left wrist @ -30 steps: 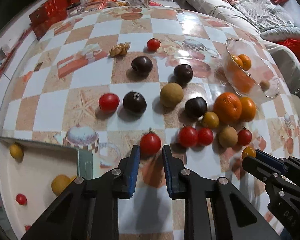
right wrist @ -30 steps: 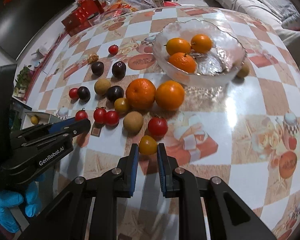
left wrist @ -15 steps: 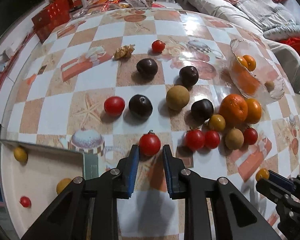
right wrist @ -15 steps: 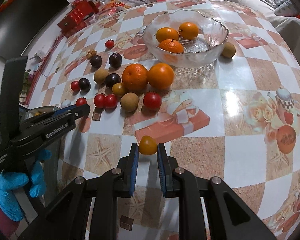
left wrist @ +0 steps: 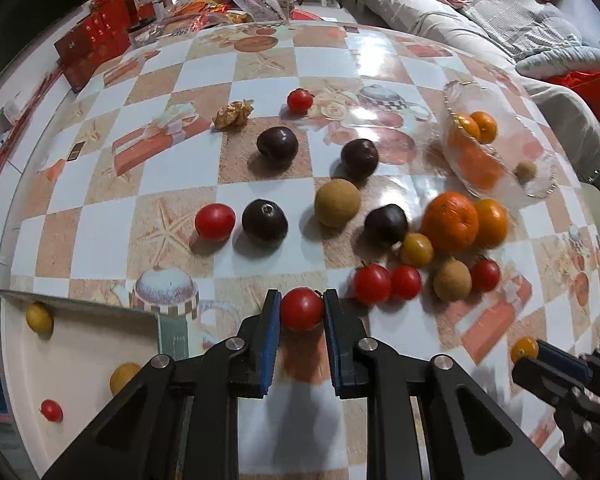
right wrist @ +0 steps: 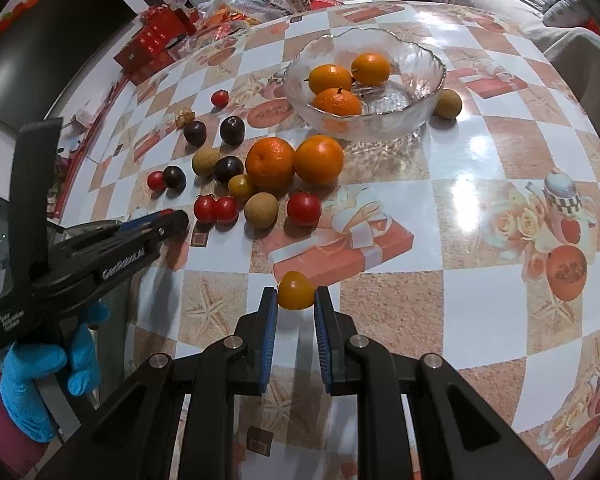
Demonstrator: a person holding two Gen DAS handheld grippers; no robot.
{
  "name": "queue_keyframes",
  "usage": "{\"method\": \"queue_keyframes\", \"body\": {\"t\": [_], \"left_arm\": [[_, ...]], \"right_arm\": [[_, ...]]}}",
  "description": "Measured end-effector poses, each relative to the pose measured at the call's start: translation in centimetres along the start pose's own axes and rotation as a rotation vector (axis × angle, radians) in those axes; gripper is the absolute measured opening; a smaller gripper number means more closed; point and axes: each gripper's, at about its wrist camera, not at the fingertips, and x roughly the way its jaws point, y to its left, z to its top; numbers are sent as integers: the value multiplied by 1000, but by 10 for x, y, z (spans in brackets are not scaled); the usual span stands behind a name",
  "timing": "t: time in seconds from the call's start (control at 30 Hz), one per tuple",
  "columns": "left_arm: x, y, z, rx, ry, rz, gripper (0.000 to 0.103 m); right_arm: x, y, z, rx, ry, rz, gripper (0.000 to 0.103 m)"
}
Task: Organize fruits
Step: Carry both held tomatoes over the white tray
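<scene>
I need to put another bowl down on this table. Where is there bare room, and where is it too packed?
Bare tabletop lies right of the red tomato, below the glass bowl. Another open stretch lies left of the dark plums, toward the red boxes. It is crowded around the two oranges, where tomatoes, plums and brown fruits cluster.

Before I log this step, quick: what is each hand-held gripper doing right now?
Left hand-held gripper: closed on a red tomato.
Right hand-held gripper: closed on a yellow tomato.
</scene>
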Motion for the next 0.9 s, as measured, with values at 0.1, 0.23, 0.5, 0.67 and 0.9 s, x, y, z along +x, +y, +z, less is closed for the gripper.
{"method": "queue_keyframes", "body": {"t": [0.1, 0.23, 0.5, 0.67, 0.9], "left_arm": [[-12, -3, -6, 6, -6, -20, 22], [-32, -7, -16, 12, -21, -40, 22], [-64, 3, -36, 17, -38, -67, 22], [-81, 25, -50, -28, -46, -57, 22], [-98, 61, -69, -74, -52, -26, 22]], "right_arm": [[-3, 2, -2, 0, 0, 2, 20], [-8, 8, -6, -8, 0, 2, 20], [-13, 30, -13, -37, 3, 9, 20], [-14, 52, -16, -63, 5, 25, 20], [-12, 93, -19, -125, 14, 53, 20]]}}
